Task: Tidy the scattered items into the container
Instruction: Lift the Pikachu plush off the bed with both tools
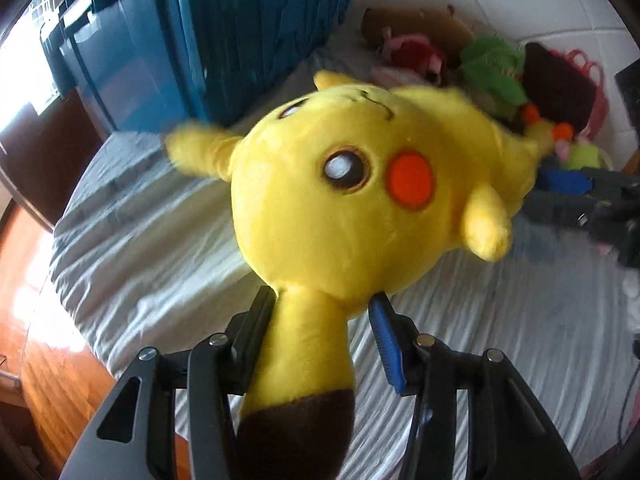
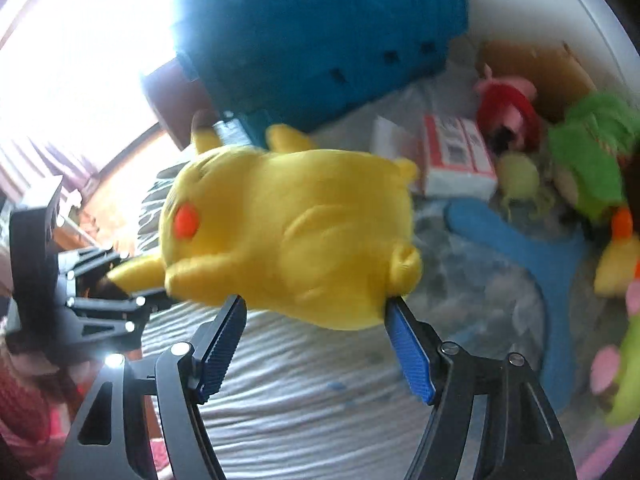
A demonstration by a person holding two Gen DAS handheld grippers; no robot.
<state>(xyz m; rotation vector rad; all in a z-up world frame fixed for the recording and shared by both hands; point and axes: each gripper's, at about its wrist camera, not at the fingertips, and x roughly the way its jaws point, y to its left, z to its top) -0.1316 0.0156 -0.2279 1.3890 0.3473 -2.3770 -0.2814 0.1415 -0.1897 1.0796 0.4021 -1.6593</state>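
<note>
A yellow Pikachu plush [image 1: 340, 184] hangs in the air above the bed. My left gripper [image 1: 320, 312] is shut on its black-tipped ear [image 1: 296, 368]. In the right wrist view the plush [image 2: 288, 232] lies sideways, with the left gripper [image 2: 132, 300] holding its ear at the left. My right gripper [image 2: 316, 320] is open just below the plush's body, its blue pads [image 2: 412, 356] near the plush; I cannot tell whether they touch it. The blue plastic container [image 1: 224, 32] stands on the bed behind the plush, also in the right wrist view [image 2: 320, 40].
A pile of soft toys lies on the bed at the right: a green plush [image 2: 588, 160], a red and pink one [image 2: 508, 108], a brown one [image 1: 412, 24]. A red and white box [image 2: 456, 160] and a blue flat toy [image 2: 532, 248] lie nearby. The wooden floor [image 1: 36, 320] is at the left.
</note>
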